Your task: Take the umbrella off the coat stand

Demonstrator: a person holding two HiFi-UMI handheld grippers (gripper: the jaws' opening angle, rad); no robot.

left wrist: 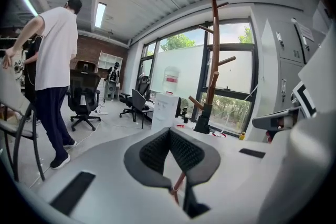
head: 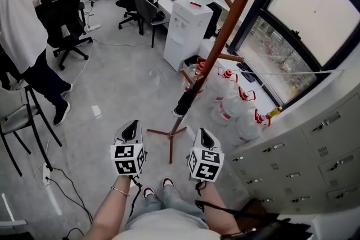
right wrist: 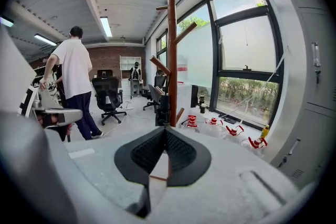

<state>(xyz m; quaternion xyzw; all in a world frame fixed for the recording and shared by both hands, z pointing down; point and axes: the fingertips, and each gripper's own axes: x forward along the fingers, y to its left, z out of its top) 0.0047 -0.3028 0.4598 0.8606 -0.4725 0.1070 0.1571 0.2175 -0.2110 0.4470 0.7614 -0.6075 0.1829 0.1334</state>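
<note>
A tall brown wooden coat stand [head: 225, 31] rises from its legs on the floor just ahead of me, by the window. A folded black umbrella [head: 188, 96] hangs low along its pole. The coat stand [left wrist: 214, 50] and umbrella [left wrist: 202, 121] show right of centre in the left gripper view. In the right gripper view the coat stand [right wrist: 172, 34] and umbrella [right wrist: 161, 110] lie straight ahead. My left gripper [head: 131, 124] and right gripper [head: 203, 132] hover side by side short of the stand's legs. Both are shut and hold nothing, the left gripper [left wrist: 169, 131] and right gripper [right wrist: 165, 130] with tips together.
A white water dispenser [head: 185, 25] stands behind the stand, and several water bottles with red caps [head: 236, 104] sit on the floor to its right. Grey lockers [head: 315, 143] line the right. A person [head: 22, 25] stands at the left among office chairs [head: 67, 19].
</note>
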